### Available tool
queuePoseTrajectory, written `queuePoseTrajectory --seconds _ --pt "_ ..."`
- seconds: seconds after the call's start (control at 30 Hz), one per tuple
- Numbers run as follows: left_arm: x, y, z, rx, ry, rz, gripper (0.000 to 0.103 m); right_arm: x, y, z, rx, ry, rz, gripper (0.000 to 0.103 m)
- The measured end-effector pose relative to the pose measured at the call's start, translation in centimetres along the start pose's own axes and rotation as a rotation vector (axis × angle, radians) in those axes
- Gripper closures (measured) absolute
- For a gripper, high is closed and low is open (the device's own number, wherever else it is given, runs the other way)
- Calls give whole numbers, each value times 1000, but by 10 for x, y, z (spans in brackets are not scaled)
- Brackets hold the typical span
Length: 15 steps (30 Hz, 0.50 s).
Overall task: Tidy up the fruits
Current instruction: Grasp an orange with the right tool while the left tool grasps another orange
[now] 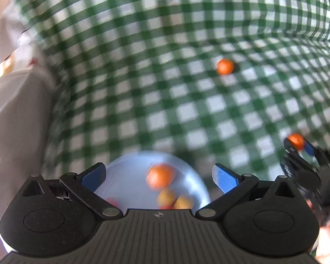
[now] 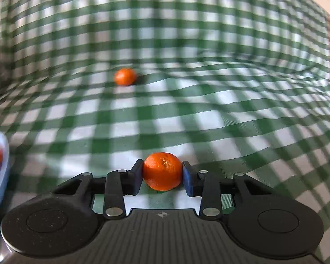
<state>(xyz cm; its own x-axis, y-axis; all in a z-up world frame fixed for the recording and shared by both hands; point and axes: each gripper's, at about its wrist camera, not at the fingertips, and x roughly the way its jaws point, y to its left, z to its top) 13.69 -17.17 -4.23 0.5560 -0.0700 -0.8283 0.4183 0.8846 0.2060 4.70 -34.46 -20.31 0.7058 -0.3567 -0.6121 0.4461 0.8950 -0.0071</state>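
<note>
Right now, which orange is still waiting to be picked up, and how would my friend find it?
Look at the green checked tablecloth. Far out on it, past the right gripper, sits a loose orange alone. Unlike the held orange or those in the blue bowl, nothing touches it.

Green-checked cloth (image 2: 186, 114) (rumpled) carries light-blue plate (image 1: 125, 171), one loose mandarin (image 2: 125, 76).

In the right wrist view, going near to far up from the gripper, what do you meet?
Right gripper shut on a held tangerine → open stretch of green checked tablecloth → a loose tangerine lying on the cloth → the cloth rising behind it. The blue bowl sits off at the left edge, outside this line.
</note>
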Motion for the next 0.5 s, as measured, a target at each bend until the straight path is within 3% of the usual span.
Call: queuePoseTrajectory --seconds 0.13,0.2,0.37,0.5 --pt "48 -34 53 -17 -44 -71 0 21 -46 11 153 0 -215 65" --pt "77 -52 82 -17 -35 -105 0 25 -67 12 228 -1 -267 65" --pt "148 -86 142 -53 19 -139 0 40 -77 12 257 -7 -289 64" --pt "189 -104 166 -54 94 -121 0 47 -75 12 257 -13 -297 63"
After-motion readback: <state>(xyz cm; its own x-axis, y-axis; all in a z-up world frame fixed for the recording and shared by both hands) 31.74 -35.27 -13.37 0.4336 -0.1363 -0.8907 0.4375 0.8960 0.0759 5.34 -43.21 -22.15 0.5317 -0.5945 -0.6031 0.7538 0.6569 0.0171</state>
